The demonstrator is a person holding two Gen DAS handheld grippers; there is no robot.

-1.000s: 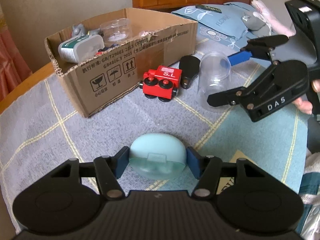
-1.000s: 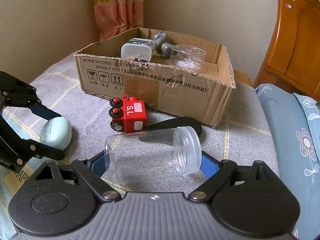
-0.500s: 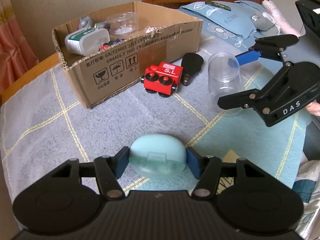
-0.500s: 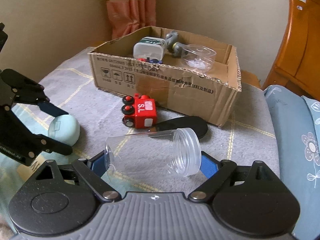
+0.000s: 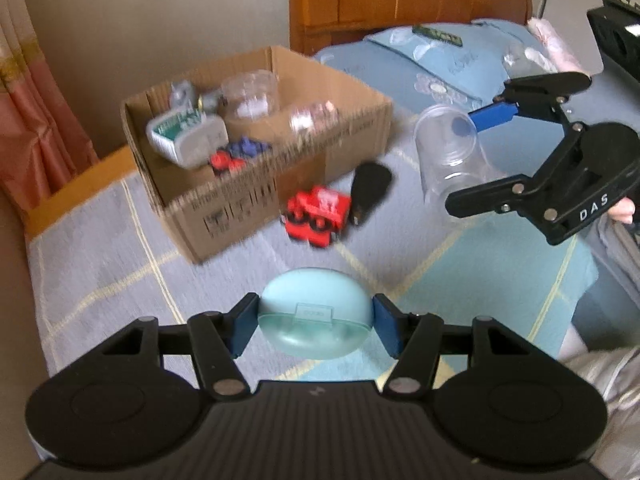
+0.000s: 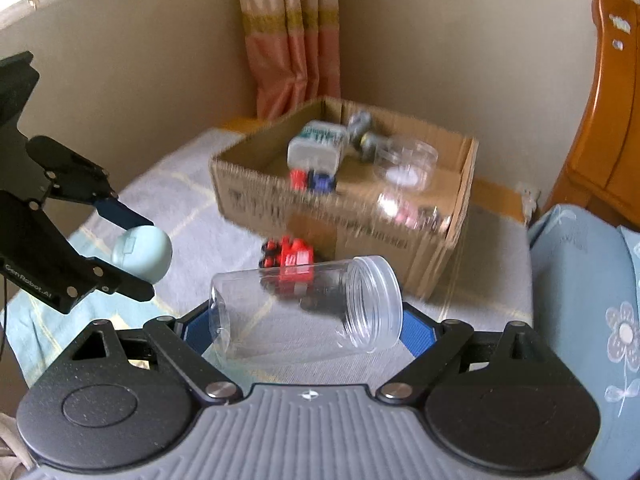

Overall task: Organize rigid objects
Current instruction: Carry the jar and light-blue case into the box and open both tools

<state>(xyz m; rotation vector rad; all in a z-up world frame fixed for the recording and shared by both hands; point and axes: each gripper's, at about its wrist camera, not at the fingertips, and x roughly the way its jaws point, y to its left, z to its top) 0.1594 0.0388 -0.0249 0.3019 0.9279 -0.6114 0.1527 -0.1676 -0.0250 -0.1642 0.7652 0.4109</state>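
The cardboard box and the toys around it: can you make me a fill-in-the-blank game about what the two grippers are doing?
1. The left gripper holds a pale ____ egg-shaped case.
2. The right gripper holds a clear plastic ____ lying on its side.
3. The red toy train sits on the cloth ____ the cardboard box, not inside it.
4. Both held things are lifted ____ the cloth.

Missing words: blue; jar; outside; above
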